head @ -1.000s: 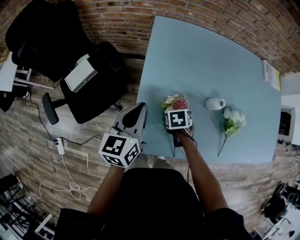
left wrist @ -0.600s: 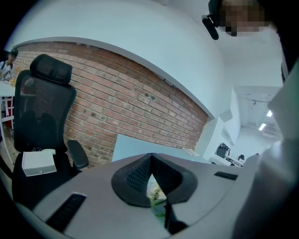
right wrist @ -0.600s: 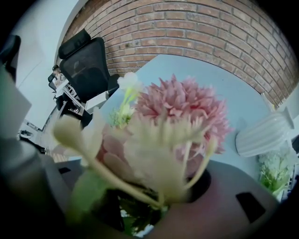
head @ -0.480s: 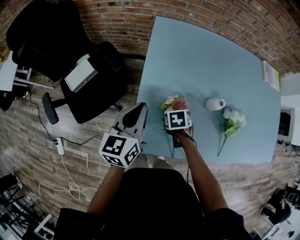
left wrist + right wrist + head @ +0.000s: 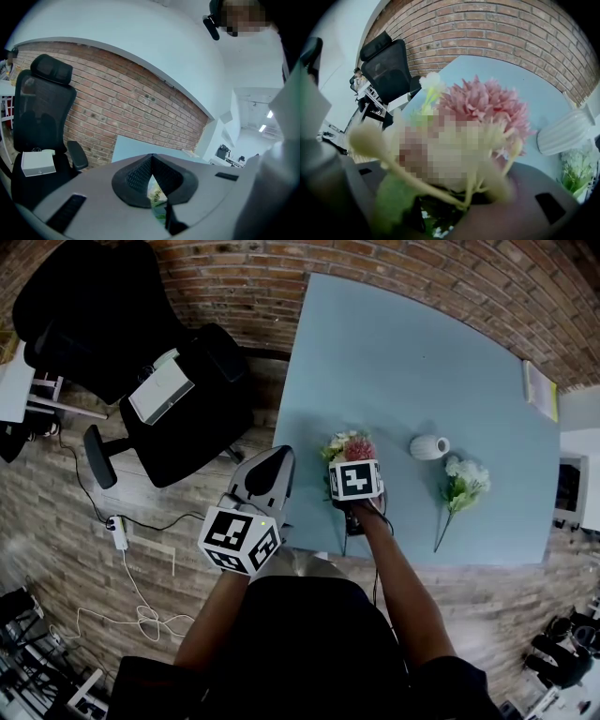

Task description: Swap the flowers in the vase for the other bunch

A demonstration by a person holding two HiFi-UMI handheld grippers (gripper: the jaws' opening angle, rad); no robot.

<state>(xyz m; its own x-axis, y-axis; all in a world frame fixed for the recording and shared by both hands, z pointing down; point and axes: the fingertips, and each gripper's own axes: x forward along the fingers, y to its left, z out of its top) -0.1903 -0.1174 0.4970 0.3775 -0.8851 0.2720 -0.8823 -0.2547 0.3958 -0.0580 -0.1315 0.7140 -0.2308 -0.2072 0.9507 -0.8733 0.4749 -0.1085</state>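
Observation:
A bunch of pink and cream flowers [image 5: 349, 446] lies on the pale blue table [image 5: 403, 352] near its front edge. My right gripper [image 5: 352, 471] points steeply down over it. Its jaws have just been closing with the bunch between them, and they are shut on it. The blooms [image 5: 487, 110] fill the right gripper view above the jaws of that gripper [image 5: 454, 206]. An empty white ribbed vase [image 5: 430, 447] sits to the right. A white bunch [image 5: 464, 486] lies beyond it. My left gripper [image 5: 274, 463] hovers shut and empty off the table's left edge.
A black office chair [image 5: 141, 352] with a white box [image 5: 161, 390] on its seat stands to the left. A power strip and cables [image 5: 119, 531] lie on the wooden floor. A thin book [image 5: 542, 388] rests at the table's right edge. A brick wall runs behind.

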